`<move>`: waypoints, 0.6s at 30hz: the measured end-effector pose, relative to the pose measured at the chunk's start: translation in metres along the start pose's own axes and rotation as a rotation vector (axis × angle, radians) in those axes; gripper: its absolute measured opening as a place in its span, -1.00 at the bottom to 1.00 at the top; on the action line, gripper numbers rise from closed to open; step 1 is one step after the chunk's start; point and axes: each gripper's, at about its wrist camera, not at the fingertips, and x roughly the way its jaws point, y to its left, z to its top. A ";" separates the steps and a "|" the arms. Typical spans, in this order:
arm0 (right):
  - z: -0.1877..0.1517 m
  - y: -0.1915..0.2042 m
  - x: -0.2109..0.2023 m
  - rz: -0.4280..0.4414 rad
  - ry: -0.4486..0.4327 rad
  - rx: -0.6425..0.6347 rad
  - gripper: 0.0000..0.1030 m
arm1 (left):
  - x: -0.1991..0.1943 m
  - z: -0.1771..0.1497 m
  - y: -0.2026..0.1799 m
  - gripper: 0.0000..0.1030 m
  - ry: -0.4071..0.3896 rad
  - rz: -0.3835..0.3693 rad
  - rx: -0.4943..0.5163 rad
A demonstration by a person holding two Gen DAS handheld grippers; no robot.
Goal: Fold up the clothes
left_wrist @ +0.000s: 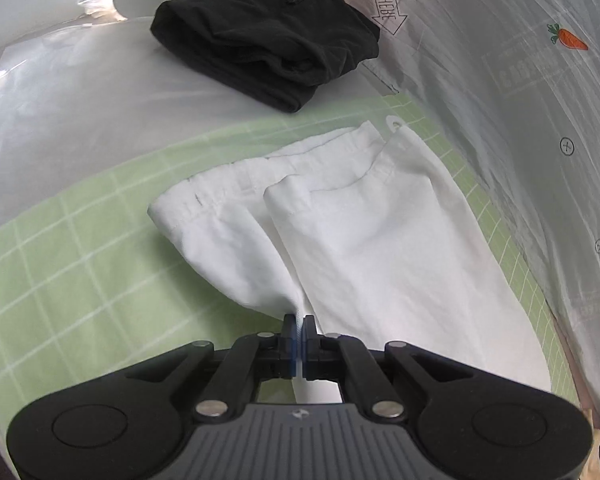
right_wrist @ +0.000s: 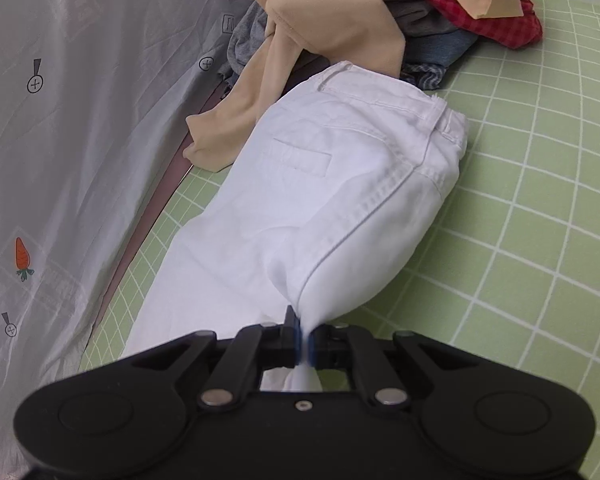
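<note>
Lengthwise, the white trousers (left_wrist: 364, 232) lie along the green gridded mat (left_wrist: 80, 280) on the desk, their long axis running beside the desk's back edge where a printed white sheet (left_wrist: 520, 100) hangs. In the left wrist view the two leg hems point away from the camera toward a folded black garment (left_wrist: 268, 32), which sits well apart on the white cover near the far corner. The left gripper (left_wrist: 299, 326) is low over the mat, looking along the legs, its fingers (left_wrist: 288, 330) pressed together on a gathered pinch of the white cloth. In the right wrist view the waistband (right_wrist: 384, 80) and a back pocket point away toward a pile of mixed clothes (right_wrist: 440, 8) at the far end of the mat, and a beige garment (right_wrist: 332, 20) from that pile touches the trousers just beside the waistband. The right gripper (right_wrist: 303, 334) is likewise held low and roughly level, its fingers (right_wrist: 290, 336) clamped on a bunched fold of the trousers near the seat seam.
</note>
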 end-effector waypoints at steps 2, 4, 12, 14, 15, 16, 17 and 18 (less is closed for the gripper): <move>0.002 -0.013 -0.006 -0.025 -0.005 -0.019 -0.91 | -0.011 -0.024 0.021 -0.95 0.030 0.017 -0.009; 0.003 -0.025 -0.011 -0.054 -0.004 -0.047 -0.89 | -0.015 -0.042 0.038 -0.94 0.056 0.027 -0.021; -0.023 -0.003 -0.042 -0.170 -0.042 -0.325 -0.13 | -0.044 -0.041 0.051 -0.78 -0.013 0.057 0.106; -0.038 0.008 -0.052 -0.161 -0.061 -0.369 -0.03 | -0.049 -0.031 0.049 -0.71 -0.046 0.022 0.139; -0.046 0.012 -0.057 -0.153 -0.064 -0.385 -0.03 | -0.047 -0.026 0.049 -0.58 -0.047 0.011 0.142; -0.054 0.017 -0.062 -0.145 -0.067 -0.400 -0.02 | -0.043 -0.020 0.049 -0.53 -0.046 0.000 0.144; -0.065 0.021 -0.063 -0.137 -0.064 -0.404 0.03 | -0.040 -0.015 0.048 -0.48 -0.046 -0.010 0.146; -0.075 0.024 -0.064 -0.131 -0.059 -0.407 0.07 | -0.034 -0.010 0.048 -0.45 -0.035 -0.014 0.143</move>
